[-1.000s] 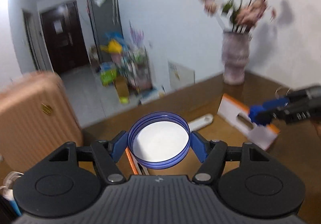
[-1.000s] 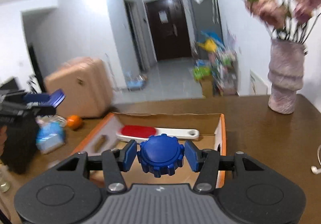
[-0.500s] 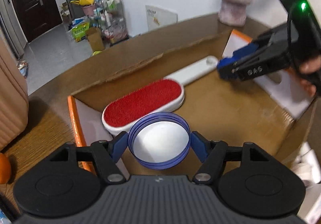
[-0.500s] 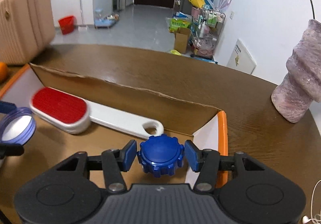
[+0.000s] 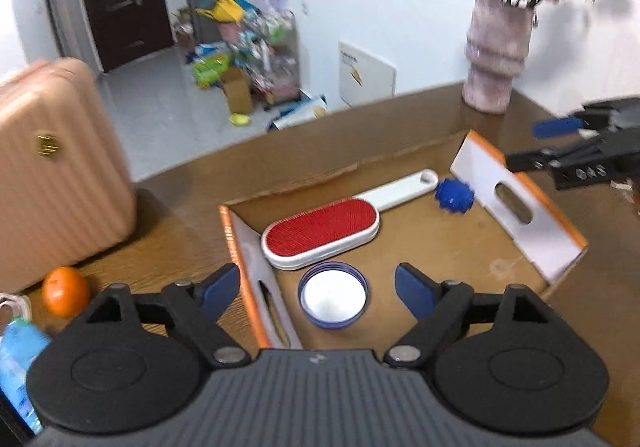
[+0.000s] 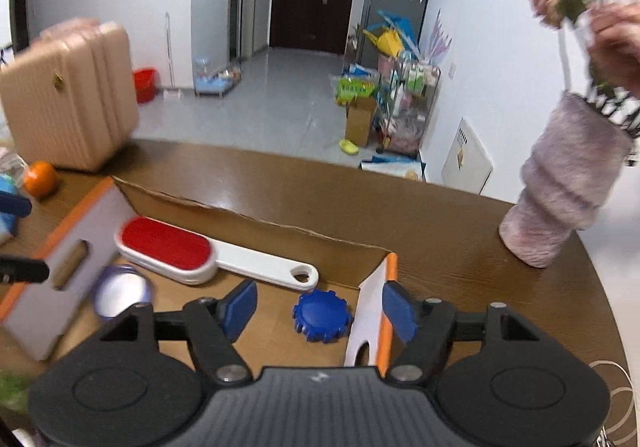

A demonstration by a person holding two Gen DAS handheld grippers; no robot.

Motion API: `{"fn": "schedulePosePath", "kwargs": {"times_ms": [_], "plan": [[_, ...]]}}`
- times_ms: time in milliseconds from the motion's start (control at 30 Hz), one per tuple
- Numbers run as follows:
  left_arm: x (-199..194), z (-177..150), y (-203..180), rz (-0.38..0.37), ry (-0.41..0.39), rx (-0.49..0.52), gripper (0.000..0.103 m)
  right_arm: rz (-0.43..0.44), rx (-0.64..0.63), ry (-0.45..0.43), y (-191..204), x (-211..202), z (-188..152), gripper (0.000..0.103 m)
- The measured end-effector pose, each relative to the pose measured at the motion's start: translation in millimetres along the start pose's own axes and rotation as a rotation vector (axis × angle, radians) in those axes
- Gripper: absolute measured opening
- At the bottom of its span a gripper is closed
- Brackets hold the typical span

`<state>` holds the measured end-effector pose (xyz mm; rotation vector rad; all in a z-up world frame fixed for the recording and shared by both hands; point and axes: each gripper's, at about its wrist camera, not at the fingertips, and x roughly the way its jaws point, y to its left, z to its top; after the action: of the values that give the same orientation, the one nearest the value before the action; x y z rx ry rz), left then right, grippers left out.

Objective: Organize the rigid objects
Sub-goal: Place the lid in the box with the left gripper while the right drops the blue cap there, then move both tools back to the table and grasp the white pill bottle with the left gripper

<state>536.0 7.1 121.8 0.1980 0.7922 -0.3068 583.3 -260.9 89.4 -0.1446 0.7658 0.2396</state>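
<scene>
An open cardboard box (image 5: 460, 243) with orange-edged white flaps lies on the brown table. Inside it lie a red-and-white lint brush (image 5: 324, 233), a blue-rimmed white lid (image 5: 333, 299) and a blue toothed cap (image 5: 455, 195). My left gripper (image 5: 316, 291) is open and empty above the lid. My right gripper (image 6: 316, 309) is open and empty above the blue cap (image 6: 322, 315), by the box's right flap (image 6: 372, 311). The brush (image 6: 168, 249) and the blurred lid (image 6: 120, 295) also show in the right wrist view. The right gripper shows at the right of the left wrist view (image 5: 560, 145).
A pink vase (image 6: 568, 199) with flowers stands on the table at the far right. An orange (image 5: 66, 291) and a blue packet (image 5: 16, 359) lie left of the box. A pink suitcase (image 5: 52, 163) stands beyond the table's left edge.
Both grippers have opened and lifted back. The lid and the blue cap, held before, now lie on the box floor.
</scene>
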Motion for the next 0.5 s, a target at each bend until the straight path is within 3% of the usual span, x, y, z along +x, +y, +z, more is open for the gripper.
{"fn": "schedulePosePath", "kwargs": {"times_ms": [133,300,500], "plan": [[-58,-7,-14,0.022,-0.081,-0.045,0.094,0.026,0.007,-0.07,-5,-60,-10,0.074],[-128,-40,-39,0.063,-0.232,-0.106,0.1,0.057,0.036,-0.173,-3,-131,-36,0.08],[-181,-111,-78,0.22,-0.437,-0.122,0.103,0.074,0.073,-0.317,18,-198,-102,0.089]]}}
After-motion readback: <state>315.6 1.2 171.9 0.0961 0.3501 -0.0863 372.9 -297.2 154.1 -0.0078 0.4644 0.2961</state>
